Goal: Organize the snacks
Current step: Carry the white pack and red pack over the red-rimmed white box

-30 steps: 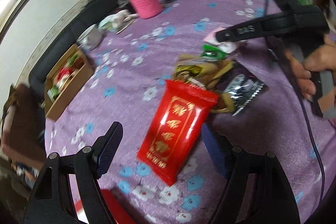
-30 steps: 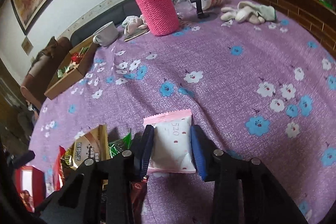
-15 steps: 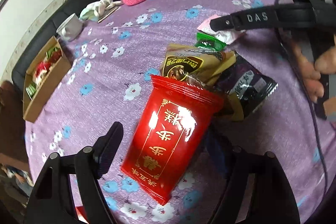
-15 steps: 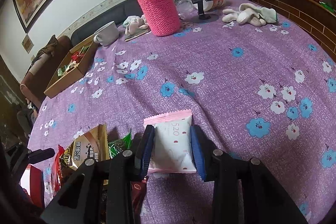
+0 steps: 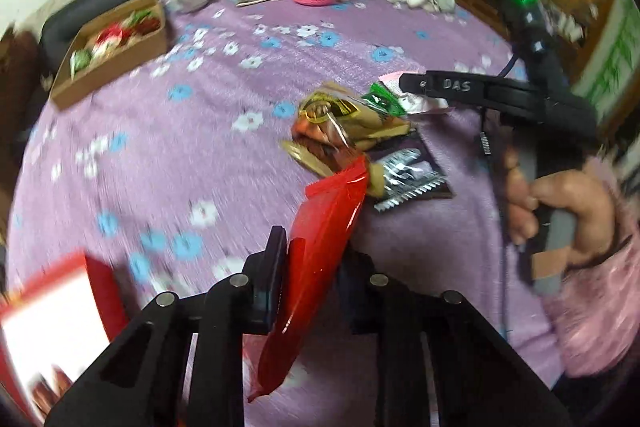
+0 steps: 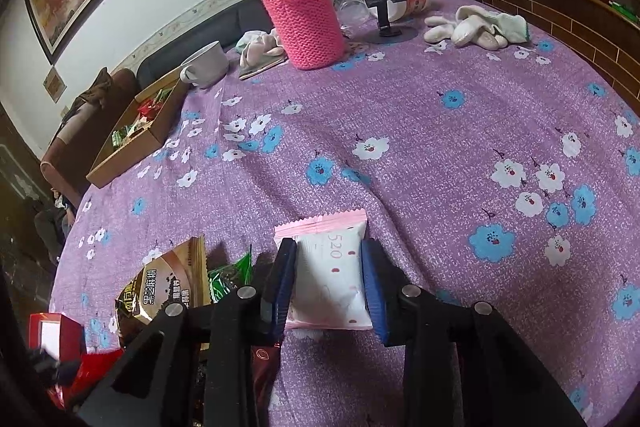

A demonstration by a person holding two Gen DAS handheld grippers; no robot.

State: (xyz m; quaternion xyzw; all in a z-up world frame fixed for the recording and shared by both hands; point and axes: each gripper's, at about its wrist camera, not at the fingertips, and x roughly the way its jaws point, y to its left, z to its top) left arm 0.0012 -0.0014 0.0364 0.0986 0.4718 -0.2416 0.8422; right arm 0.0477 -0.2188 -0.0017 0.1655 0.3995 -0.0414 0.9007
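1. The left gripper (image 5: 310,269) has just been closing its fingers – they now clench a glossy red snack packet (image 5: 320,247), held edge-on and tilted between them.
2. The right gripper (image 6: 329,277) grasps a white-and-pink snack pouch (image 6: 331,275) lying flat on the purple flowered counter (image 6: 400,131), a finger against each side.
3. Ahead of the left fingers lies a heap of brown, green and silver packets (image 5: 352,131).
4. An open cardboard box (image 6: 138,135) of snacks sits well beyond, to the left of the right fingers.
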